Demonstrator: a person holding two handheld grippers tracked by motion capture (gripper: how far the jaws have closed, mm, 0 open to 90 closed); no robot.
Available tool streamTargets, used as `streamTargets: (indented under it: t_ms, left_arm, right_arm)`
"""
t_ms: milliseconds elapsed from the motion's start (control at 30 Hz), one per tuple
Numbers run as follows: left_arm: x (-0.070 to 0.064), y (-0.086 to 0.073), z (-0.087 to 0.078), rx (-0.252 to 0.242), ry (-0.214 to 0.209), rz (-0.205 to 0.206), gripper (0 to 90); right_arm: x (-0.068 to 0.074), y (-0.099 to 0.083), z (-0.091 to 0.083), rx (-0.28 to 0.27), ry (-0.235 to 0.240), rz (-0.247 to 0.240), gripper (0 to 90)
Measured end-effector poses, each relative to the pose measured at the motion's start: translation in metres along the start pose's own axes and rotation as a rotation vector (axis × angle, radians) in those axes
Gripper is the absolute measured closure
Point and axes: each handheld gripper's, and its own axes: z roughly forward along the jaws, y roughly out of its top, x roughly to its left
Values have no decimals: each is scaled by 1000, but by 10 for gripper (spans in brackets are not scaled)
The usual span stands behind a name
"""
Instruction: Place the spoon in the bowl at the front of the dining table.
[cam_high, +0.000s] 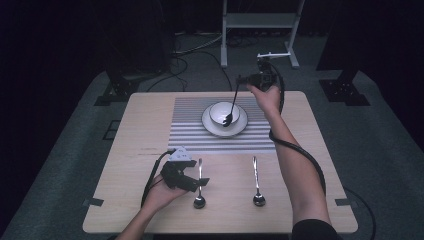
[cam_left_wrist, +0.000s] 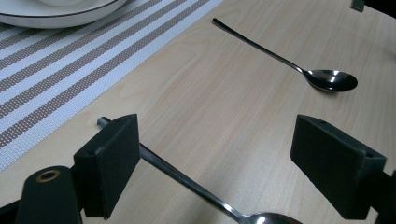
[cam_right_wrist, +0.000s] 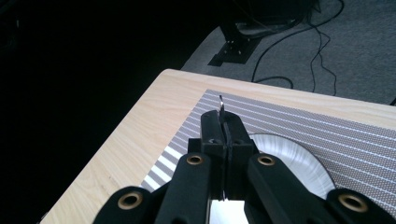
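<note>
A white bowl (cam_high: 218, 109) sits on a white plate (cam_high: 207, 123) on the striped placemat (cam_high: 190, 137). My right gripper (cam_high: 239, 79) hovers behind the bowl, shut on the handle of a dark-looking spoon (cam_high: 231, 107) whose head dips into the bowl. In the right gripper view the jaws (cam_right_wrist: 223, 126) are pressed together, with the thin handle tip (cam_right_wrist: 221, 104) poking out above them. Near the front edge, my left gripper (cam_high: 197, 184) stands open over the left metal spoon (cam_high: 199, 187). That spoon's handle (cam_left_wrist: 187, 179) runs beside the left pad (cam_left_wrist: 109, 163). A second metal spoon (cam_high: 257, 182) lies to the right.
The wooden table (cam_high: 145, 120) has bare surface at its left and right sides. The second spoon (cam_left_wrist: 285, 60) lies beyond my open left jaws, and the plate rim (cam_left_wrist: 56, 18) sits on the placemat (cam_left_wrist: 70, 70). Behind the table stand a metal frame (cam_high: 260, 22) and floor cables (cam_high: 180, 65).
</note>
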Motion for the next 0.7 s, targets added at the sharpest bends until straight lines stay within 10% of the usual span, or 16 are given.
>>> streamTargets:
  t_ms: [700]
  left_arm:
    - [-2, 0, 1, 7, -11, 7, 148]
  right_arm:
    - [-16, 0, 13, -38, -54, 61, 889]
